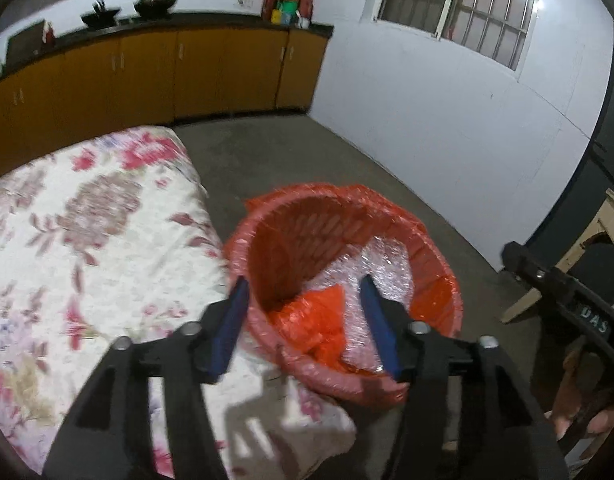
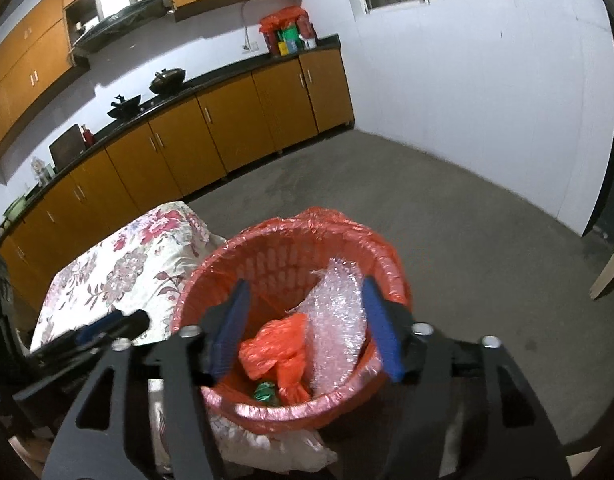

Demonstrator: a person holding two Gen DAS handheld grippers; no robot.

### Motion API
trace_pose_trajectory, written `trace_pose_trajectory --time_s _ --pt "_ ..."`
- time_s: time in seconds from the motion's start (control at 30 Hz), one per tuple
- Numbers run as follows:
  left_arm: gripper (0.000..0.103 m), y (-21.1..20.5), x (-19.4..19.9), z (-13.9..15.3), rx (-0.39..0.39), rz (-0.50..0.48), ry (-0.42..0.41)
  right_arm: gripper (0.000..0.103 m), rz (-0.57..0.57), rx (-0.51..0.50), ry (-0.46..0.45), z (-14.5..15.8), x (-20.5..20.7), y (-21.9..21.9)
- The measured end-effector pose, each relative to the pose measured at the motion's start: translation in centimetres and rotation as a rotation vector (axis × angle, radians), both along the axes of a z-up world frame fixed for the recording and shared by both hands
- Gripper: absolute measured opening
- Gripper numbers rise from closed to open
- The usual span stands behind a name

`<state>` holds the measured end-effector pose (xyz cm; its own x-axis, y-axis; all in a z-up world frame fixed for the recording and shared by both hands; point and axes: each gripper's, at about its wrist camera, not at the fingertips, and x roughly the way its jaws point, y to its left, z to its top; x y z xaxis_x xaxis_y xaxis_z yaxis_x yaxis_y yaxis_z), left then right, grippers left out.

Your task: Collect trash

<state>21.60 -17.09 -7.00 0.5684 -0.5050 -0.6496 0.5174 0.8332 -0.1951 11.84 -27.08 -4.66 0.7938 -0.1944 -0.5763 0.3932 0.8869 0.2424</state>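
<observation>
A red trash basket (image 1: 435,280) lined with a red plastic bag stands on the floor beside a floral-covered table; it also shows in the right wrist view (image 2: 275,260). Inside lie a sheet of bubble wrap (image 2: 339,312), a crumpled orange bag (image 2: 279,352) and a small green wrapper (image 2: 267,394). The bubble wrap (image 1: 387,268) and orange bag (image 1: 319,316) also show in the left wrist view. My left gripper (image 1: 305,312) is open and empty above the basket's near rim. My right gripper (image 2: 303,320) is open and empty above the basket.
The floral-covered table (image 1: 87,240) lies left of the basket. Orange kitchen cabinets (image 2: 227,128) with woks on the counter line the far wall. Grey concrete floor (image 2: 447,208) spreads to the right. A wooden piece (image 1: 587,248) leans at the right edge.
</observation>
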Motion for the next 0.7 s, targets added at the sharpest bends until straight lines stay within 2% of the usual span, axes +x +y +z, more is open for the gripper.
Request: trace_pose_trajectory --time_s 0.13,0.23,0.3,0.4,0.7 --pt "0.085 2.3 -2.7 1.9 0.026 0.032 -0.109 0.09 -0.022 -0.038 -0.028 1.2 -1.9 1.1" --pt "0.095 4.4 -5.4 3.4 0.059 0.075 -0.209 0.094 -0.047 -0.106 -0.04 2.0 -3.3 2.7" --pt "0.099 5.5 -6.7 4.0 0.08 0.106 -0.251 0.095 -0.052 -0.148 -0.037 2.4 -4.0 3.9" --pt "0.099 7.5 -8.4 4.6 0.1 0.161 -0.285 0.096 -0.047 -0.178 -0.043 2.7 -4.8 5.4" --pt "0.099 12.4 -11.9 5.7 0.091 0.31 -0.296 0.096 0.003 -0.199 -0.07 3.7 -6.8 9.1"
